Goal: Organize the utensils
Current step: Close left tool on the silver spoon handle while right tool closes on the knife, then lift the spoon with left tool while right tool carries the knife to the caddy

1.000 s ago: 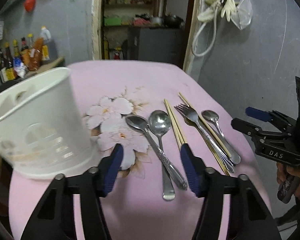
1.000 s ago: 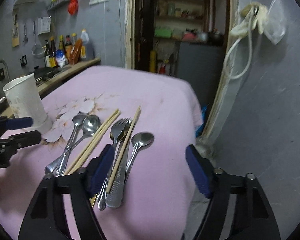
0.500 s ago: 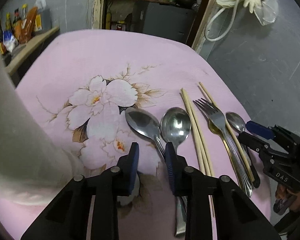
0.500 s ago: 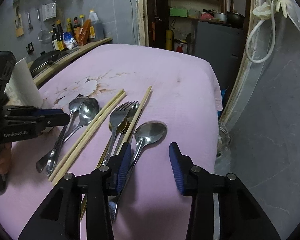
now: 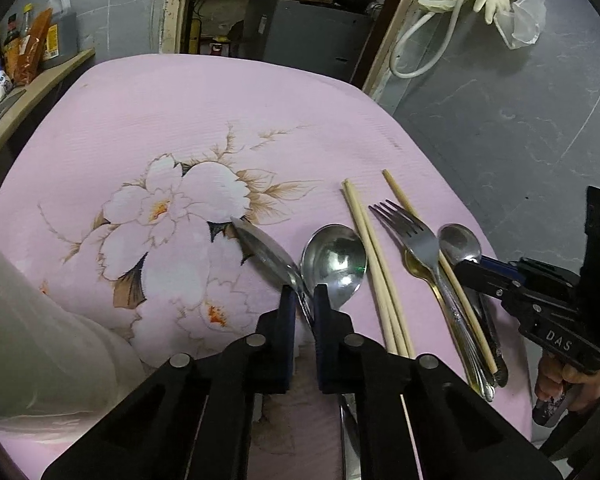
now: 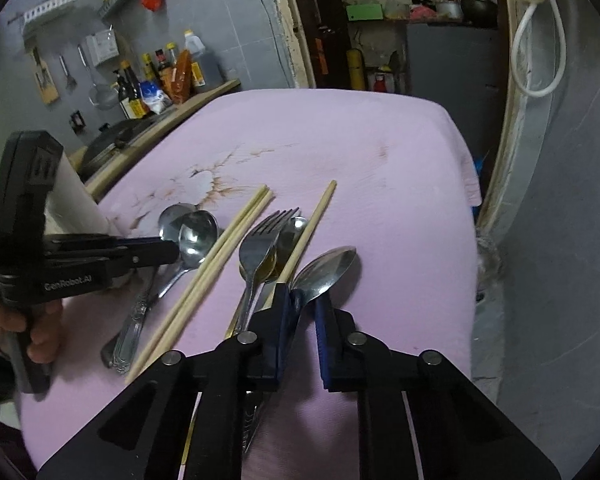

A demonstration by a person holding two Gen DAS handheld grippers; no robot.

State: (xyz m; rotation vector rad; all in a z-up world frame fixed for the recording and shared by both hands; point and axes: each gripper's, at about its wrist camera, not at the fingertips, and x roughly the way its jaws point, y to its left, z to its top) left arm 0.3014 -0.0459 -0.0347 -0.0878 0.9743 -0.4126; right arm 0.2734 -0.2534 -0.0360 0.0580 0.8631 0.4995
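Observation:
Utensils lie in a row on the pink flowered cloth [image 5: 180, 120]. My left gripper [image 5: 304, 306] is closing on the neck of the leftmost spoon [image 5: 262, 248], whose bowl has tipped onto its edge. Beside it lie a second spoon [image 5: 334, 258], a chopstick pair [image 5: 370, 260], a fork [image 5: 416, 236] and a single chopstick [image 5: 398, 196]. My right gripper [image 6: 302, 308] is closing on the neck of the rightmost spoon [image 6: 328, 266], its bowl also tilted. A white utensil holder [image 5: 28, 320] stands at the left, also visible behind my left gripper [image 6: 174, 250] in the right wrist view.
Sauce bottles [image 6: 160, 80] stand on a counter beyond the table's left side. The cloth's right edge [image 6: 466, 184] drops off toward a grey wall with a hanging hose [image 5: 420, 52]. A hand [image 6: 36, 320] holds the left gripper's handle.
Both grippers came forward and down onto the utensils. Their jaws narrowed from wide to a thin gap around a spoon neck each. Both spoon bowls tipped from flat toward their edges.

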